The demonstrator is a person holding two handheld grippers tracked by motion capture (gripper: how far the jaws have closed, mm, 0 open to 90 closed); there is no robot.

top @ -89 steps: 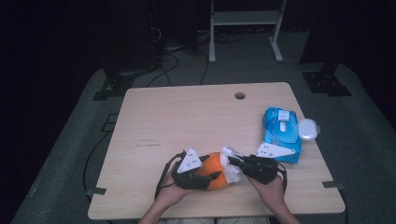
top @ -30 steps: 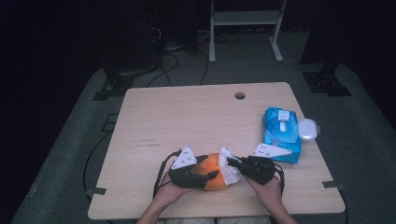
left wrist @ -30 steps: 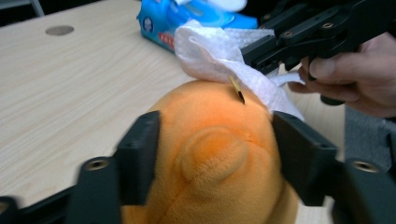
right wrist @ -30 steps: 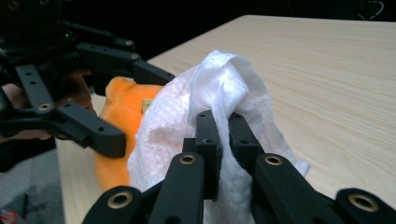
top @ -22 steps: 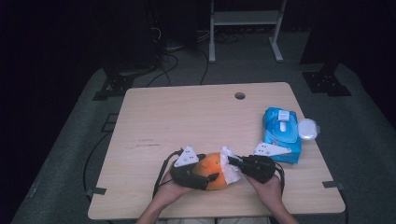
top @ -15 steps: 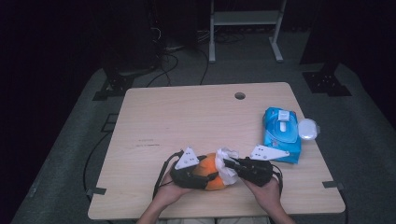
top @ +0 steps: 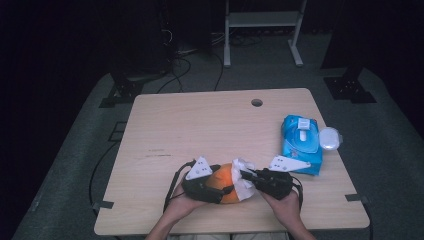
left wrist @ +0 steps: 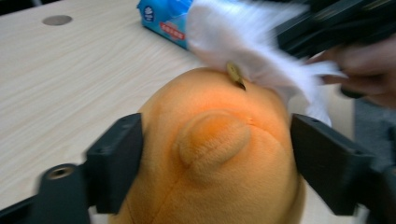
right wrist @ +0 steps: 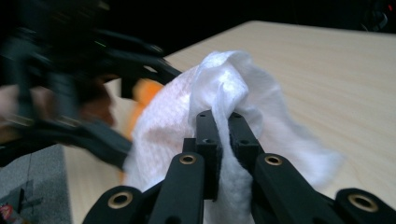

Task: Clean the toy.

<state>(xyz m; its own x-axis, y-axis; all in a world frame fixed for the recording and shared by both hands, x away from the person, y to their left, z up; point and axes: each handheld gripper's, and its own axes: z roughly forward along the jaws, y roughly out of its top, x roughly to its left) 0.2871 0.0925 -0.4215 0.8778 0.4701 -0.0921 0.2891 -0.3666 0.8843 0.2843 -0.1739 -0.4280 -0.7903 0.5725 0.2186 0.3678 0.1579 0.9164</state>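
Upper left & centre of pale wooden tabletop (top: 190, 125) open for passage, right side blocked by blue wet-wipe pack (top: 301, 142) w/ round white lid (top: 329, 138) just beside.

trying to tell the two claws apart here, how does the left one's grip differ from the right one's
The left claw is spread wide, its jaws clamped on either side of a bulky orange plush toy; the right claw is pinched nearly shut on a thin white wipe. The left one holds the toy near the table's front edge; the right one presses the wipe against the toy's top. Both are black, and each is shut on something.
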